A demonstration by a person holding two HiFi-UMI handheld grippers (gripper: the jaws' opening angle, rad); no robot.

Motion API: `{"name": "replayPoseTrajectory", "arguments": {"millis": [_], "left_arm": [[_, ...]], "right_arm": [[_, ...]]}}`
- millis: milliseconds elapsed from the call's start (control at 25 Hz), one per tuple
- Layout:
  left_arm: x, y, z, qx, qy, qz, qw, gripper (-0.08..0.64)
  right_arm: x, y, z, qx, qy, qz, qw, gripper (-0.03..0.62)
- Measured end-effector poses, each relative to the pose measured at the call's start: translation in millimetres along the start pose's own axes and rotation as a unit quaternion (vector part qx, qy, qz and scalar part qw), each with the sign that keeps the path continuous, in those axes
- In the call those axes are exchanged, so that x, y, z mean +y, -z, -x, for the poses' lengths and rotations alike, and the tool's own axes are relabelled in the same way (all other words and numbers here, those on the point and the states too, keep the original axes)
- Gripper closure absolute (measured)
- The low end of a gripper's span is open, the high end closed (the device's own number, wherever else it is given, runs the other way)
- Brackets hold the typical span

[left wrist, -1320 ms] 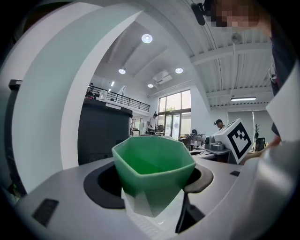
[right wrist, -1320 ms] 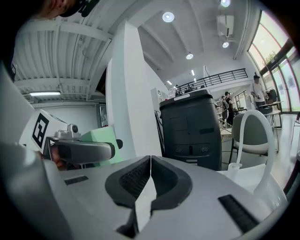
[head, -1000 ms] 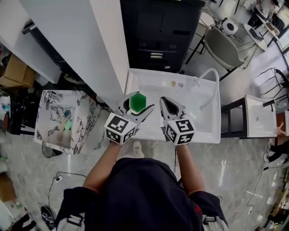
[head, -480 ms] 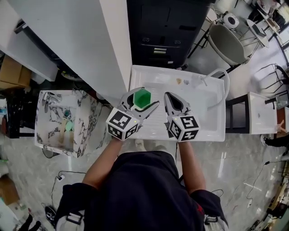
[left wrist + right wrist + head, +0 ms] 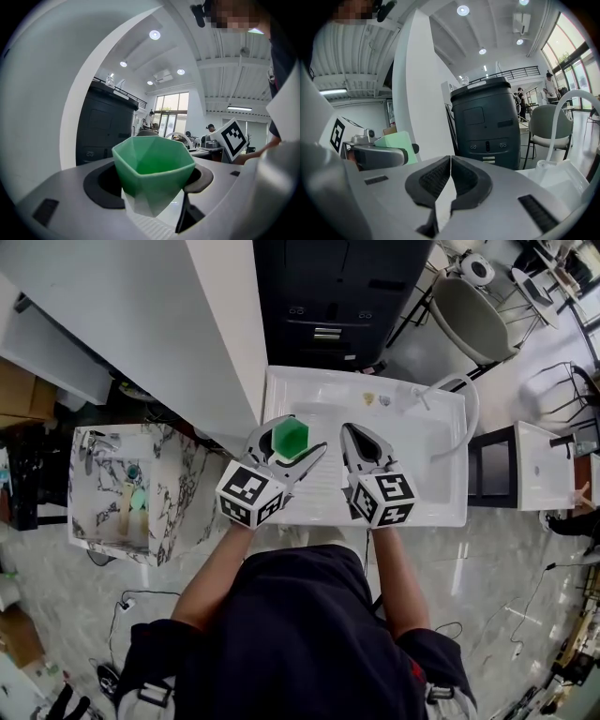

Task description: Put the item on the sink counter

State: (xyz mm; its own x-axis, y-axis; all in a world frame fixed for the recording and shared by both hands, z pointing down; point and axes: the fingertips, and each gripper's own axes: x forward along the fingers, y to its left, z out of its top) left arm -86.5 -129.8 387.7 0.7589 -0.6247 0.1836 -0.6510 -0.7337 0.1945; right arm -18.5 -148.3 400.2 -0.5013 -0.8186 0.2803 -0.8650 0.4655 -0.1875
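The person is standing in a dark top, bare forearms reaching forward, one gripper in each hand. Nearest to the body, the marker cubes are showing: the left cube and the right cube are each displaying black-and-white square code patterns, the only print that is showing clearly.

The left gripper is clamping a green faceted cup. Its two dark pads are pressing on opposite sides of the cup, with the jaws standing wide around it. The cup is sitting upright with its mouth facing up, and its base is fading to a paler tone. It is hanging over the front left part of the white sink counter, above a ribbed white surface, and is not resting on it.

The right gripper is hovering just beside the left one, over the middle of the basin. Its jaws are meeting at the tips and holding nothing.

Farther back, a white curved faucet hose is arching over the right end of the sink, with two small items lying near the back rim. To the left, a marbled stand is standing apart from the sink. Beyond the sink, a black cabinet is rising beside a white wall panel, and a grey chair is sitting at the far right.
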Motion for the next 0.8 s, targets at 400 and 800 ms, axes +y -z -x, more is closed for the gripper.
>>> {"name": "replayPoseTrajectory", "arguments": {"millis": [400,800], "left_arm": [[15,6,-30,0.001,-0.022,0.022,0.9995,0.229],[33,21,-72,0.017,-0.031,0.029,0.9989,0.229]], "right_arm": [[-30,1,-21,0.013,-0.015,-0.004,1.0,0.557],[-73,8,-41,0.035,-0.014,-0.014,0.999,0.557]]}}
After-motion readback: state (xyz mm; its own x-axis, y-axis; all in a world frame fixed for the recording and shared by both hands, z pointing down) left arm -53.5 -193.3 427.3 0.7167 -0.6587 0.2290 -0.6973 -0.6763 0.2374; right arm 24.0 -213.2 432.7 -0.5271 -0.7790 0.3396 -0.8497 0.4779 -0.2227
